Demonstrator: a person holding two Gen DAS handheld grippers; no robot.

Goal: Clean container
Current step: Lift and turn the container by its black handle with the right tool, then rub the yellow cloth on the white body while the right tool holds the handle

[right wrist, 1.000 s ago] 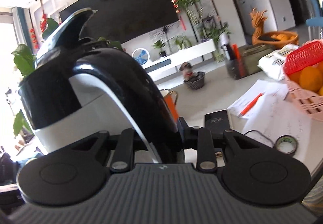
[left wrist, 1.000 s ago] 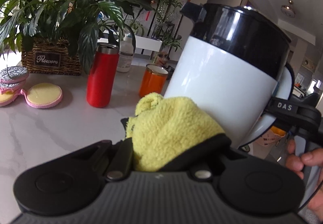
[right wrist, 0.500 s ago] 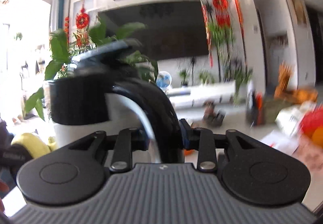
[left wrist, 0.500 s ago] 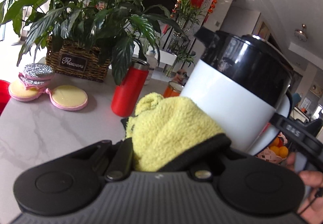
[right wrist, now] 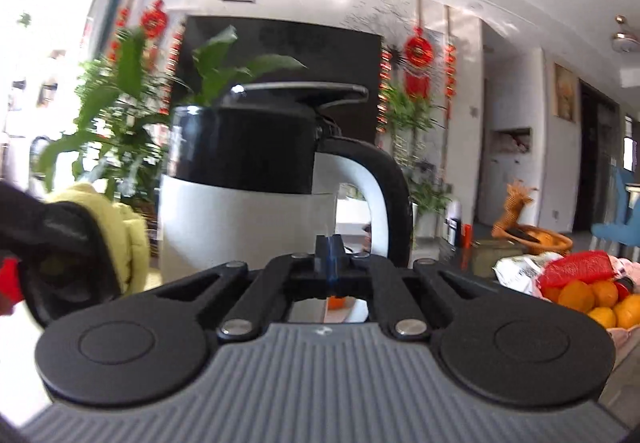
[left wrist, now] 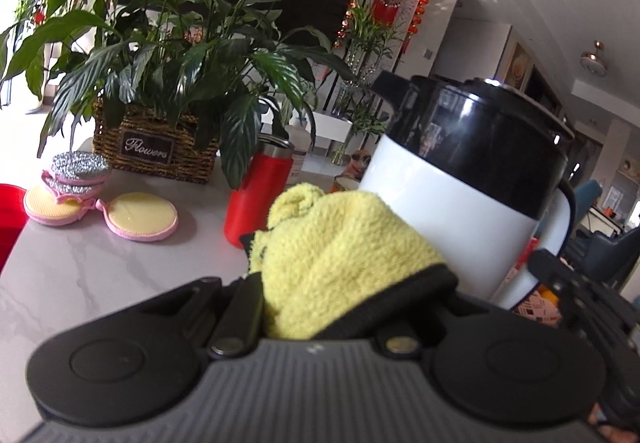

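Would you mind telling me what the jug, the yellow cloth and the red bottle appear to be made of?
The jug: a smooth glossy white body, probably plastic or enamelled metal, with a shiny black, plastic-looking top that mirrors the room. The yellow cloth: soft, fuzzy pile, likely microfibre or terry. The red bottle: matte red coating with a brushed silver rim, which suggests steel.
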